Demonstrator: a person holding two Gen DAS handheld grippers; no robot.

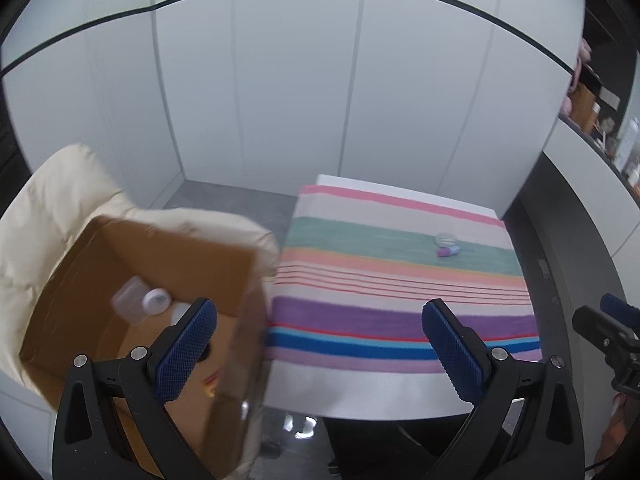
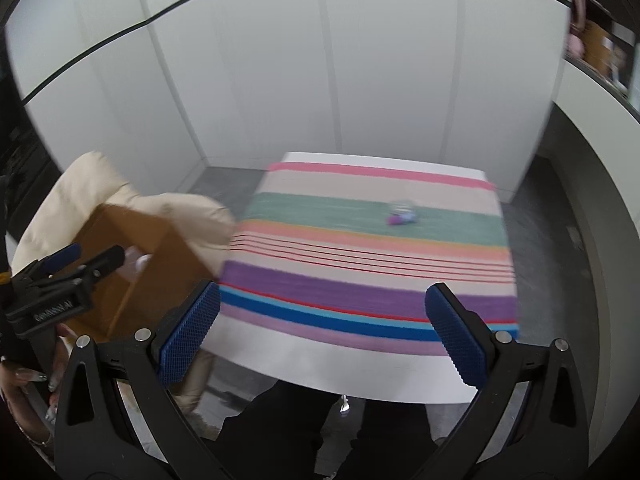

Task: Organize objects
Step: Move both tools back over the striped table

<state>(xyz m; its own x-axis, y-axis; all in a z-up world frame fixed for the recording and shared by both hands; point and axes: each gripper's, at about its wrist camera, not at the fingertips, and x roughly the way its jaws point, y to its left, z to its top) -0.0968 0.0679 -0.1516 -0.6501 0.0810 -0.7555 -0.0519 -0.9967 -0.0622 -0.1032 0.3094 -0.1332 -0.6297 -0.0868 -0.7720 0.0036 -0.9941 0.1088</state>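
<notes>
A brown cardboard box (image 1: 168,248) sits on a cream cushioned seat (image 1: 52,204) left of the table; it also shows in the right wrist view (image 2: 160,256). Inside lies a clear bottle with a white cap (image 1: 140,300). A small clear item with a purple and blue piece (image 1: 447,245) lies on the green stripe of the striped cloth (image 1: 400,280), also in the right wrist view (image 2: 401,214). My left gripper (image 1: 320,344) is open and empty, over the box's right edge and the table's near left corner. My right gripper (image 2: 322,332) is open and empty above the table's near edge.
White wall panels (image 1: 280,100) stand behind the table. A curved grey counter with shelves of items (image 1: 592,120) runs along the right. The person's dark legs (image 2: 300,432) are below the table's front edge. The left gripper appears at the left of the right wrist view (image 2: 60,276).
</notes>
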